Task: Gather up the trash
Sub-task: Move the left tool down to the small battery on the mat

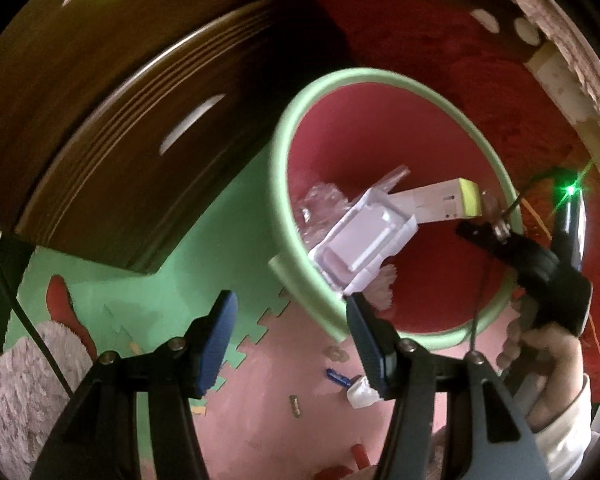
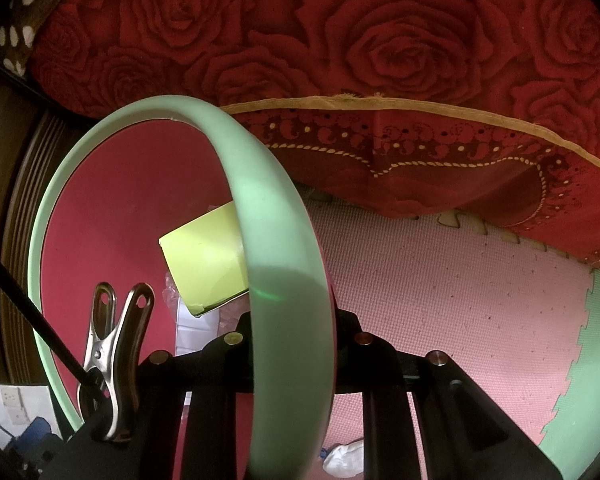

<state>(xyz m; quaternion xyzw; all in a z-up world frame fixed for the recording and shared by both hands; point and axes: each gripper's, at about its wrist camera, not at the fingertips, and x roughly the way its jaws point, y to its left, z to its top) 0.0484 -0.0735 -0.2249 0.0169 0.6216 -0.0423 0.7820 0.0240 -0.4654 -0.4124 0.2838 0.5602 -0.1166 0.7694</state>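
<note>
A bin with a green rim [image 1: 288, 236] and pink inside stands on the foam floor mats. Inside lie a clear plastic blister pack [image 1: 364, 240], a white carton with a yellow-green end [image 1: 444, 200] and crumpled clear film [image 1: 320, 204]. My left gripper [image 1: 292, 304] hovers open over the bin's near rim, with nothing between its fingers. At the far rim a hand holds my right gripper [image 1: 540, 264]. In the right wrist view, that right gripper [image 2: 296, 320] is shut on the bin's rim [image 2: 284, 280], and the carton's yellow-green end [image 2: 208, 264] shows inside.
Loose bits lie on the pink mat [image 1: 284, 364]: a white crumpled scrap [image 1: 360, 394], a small blue piece [image 1: 338, 378] and a brown stub [image 1: 296, 406]. Dark wooden furniture [image 1: 112, 128] stands left of the bin. A red rose blanket [image 2: 380, 52] hangs behind it.
</note>
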